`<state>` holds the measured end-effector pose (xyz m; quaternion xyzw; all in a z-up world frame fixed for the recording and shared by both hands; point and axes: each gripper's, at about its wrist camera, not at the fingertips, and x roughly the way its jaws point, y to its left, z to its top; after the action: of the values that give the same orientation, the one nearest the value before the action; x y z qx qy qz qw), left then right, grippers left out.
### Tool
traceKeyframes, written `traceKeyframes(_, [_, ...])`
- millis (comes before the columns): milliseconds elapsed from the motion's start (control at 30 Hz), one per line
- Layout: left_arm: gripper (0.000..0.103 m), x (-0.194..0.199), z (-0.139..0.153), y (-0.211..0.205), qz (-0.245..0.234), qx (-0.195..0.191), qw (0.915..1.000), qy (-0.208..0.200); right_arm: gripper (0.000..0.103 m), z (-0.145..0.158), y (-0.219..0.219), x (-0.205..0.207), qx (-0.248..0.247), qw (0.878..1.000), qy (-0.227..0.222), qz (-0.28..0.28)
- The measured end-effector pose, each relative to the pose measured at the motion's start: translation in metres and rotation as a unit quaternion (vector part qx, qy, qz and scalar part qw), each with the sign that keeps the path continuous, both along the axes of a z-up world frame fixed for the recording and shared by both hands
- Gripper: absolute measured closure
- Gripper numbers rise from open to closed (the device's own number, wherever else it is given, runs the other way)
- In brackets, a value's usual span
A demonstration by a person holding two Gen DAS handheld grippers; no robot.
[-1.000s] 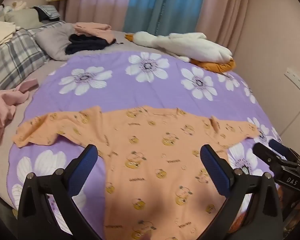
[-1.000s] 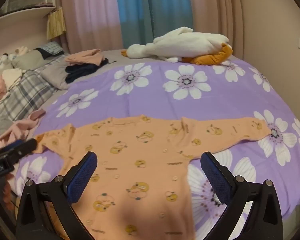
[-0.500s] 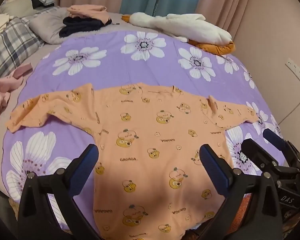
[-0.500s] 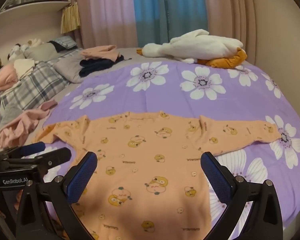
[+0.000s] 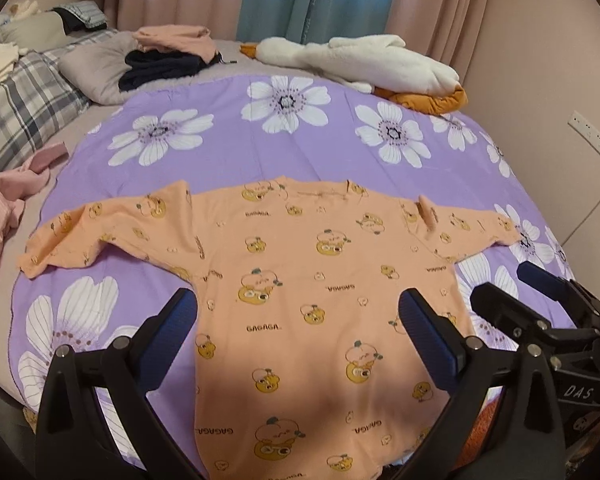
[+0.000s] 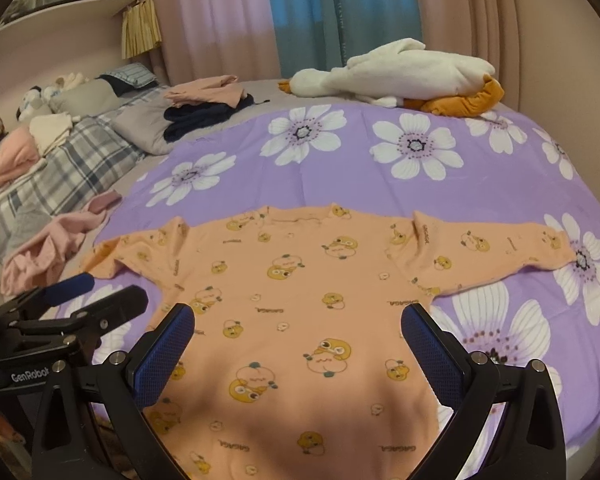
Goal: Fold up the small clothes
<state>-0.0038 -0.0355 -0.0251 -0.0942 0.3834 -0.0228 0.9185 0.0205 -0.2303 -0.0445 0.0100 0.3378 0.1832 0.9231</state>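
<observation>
Left gripper [image 5: 298, 312] and right gripper [image 6: 298, 326] both hang spread wide, holding nothing, above the near edge of the bed [image 5: 300, 148]. One orange shirt [image 5: 320, 280] lies flat there, two sleeves outstretched, on one purple flowered sheet [image 6: 340, 176].

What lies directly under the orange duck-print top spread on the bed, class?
The orange duck-print top lies flat on a purple sheet with white flowers, which shows all round it. Whatever flower print sits beneath the top is covered, as is the bed under the sheet.
</observation>
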Motion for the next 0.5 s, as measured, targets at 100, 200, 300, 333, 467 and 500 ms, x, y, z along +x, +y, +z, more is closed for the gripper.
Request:
traceKeyframes(100, [0.002,-0.0015,-0.0044,0.0001,0.007,0.010,0.9999,0.006,0.000,-0.0006,-0.0005,0.0015,0.003,1.000,0.006,-0.001])
traceKeyframes(200, [0.002,-0.0008,-0.0050,0.0029,0.013,0.021,0.9997,0.007,0.000,-0.0010,-0.0011,0.0030,0.001,1.000,0.008,0.000])
traceKeyframes(300, [0.002,-0.0023,-0.0062,0.0046,0.013,0.023,0.9996,0.006,0.000,-0.0016,-0.0014,0.0046,0.004,1.000,0.013,0.001])
traceKeyframes(333, [0.002,-0.0021,-0.0060,0.0049,0.013,0.022,0.9997,0.006,0.000,-0.0023,-0.0015,0.0055,0.007,1.000,0.017,0.003])
traceKeyframes(467, [0.002,-0.0019,-0.0070,0.0077,0.010,0.021,0.9997,0.009,0.000,-0.0053,-0.0038,0.0083,0.035,0.998,0.038,0.019])
traceKeyframes(500, [0.002,-0.0027,-0.0071,0.0075,0.011,0.025,0.9996,0.008,0.000,-0.0053,-0.0038,0.0081,0.040,0.998,0.040,0.021])
